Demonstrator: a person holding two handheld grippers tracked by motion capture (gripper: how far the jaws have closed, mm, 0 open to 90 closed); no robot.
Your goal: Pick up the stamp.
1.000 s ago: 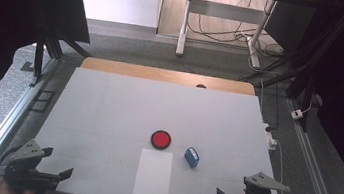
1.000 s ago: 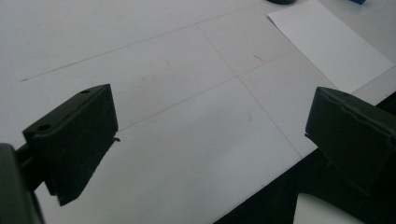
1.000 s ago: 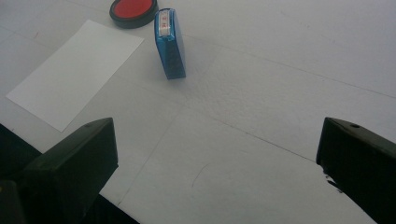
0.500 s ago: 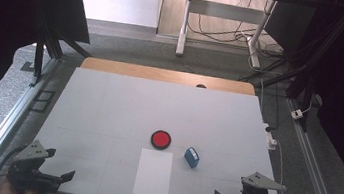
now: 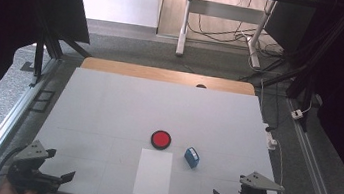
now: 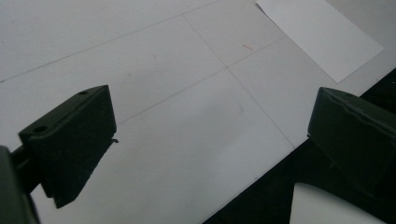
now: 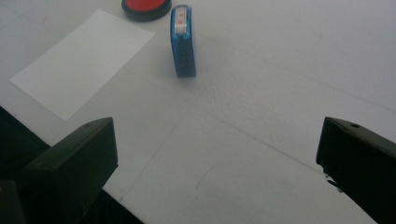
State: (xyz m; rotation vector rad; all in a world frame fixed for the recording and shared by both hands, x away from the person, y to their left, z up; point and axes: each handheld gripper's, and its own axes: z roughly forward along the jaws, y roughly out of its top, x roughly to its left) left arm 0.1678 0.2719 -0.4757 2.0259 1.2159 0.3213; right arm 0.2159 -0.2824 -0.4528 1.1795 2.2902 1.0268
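Note:
A red round ink pad (image 5: 161, 139) with a black rim lies near the middle of the white table (image 5: 123, 106). To its right stands a small blue stamp (image 5: 192, 157), and a white sheet of paper (image 5: 154, 173) lies in front of the pad. My left gripper (image 5: 61, 164) hovers open at the near left corner with nothing between its jaws. At the near right corner my right gripper (image 5: 227, 187) is also open and holds nothing. In the right gripper view the gripper (image 7: 215, 154) faces the stamp (image 7: 183, 42), the pad (image 7: 145, 7) and the paper (image 7: 79, 65). In the left gripper view the gripper (image 6: 210, 135) is over bare table, with the paper (image 6: 322, 37) at the upper right.
A wooden strip (image 5: 163, 74) runs along the table's far edge. Metal rails (image 5: 11, 116) flank the table on both sides. Cables and a plug strip (image 5: 271, 138) lie off the right edge. A desk frame (image 5: 184, 23) stands on the floor beyond.
Both grippers have drifted slightly toward the near edge of the table. The pad, stamp and paper have not moved.

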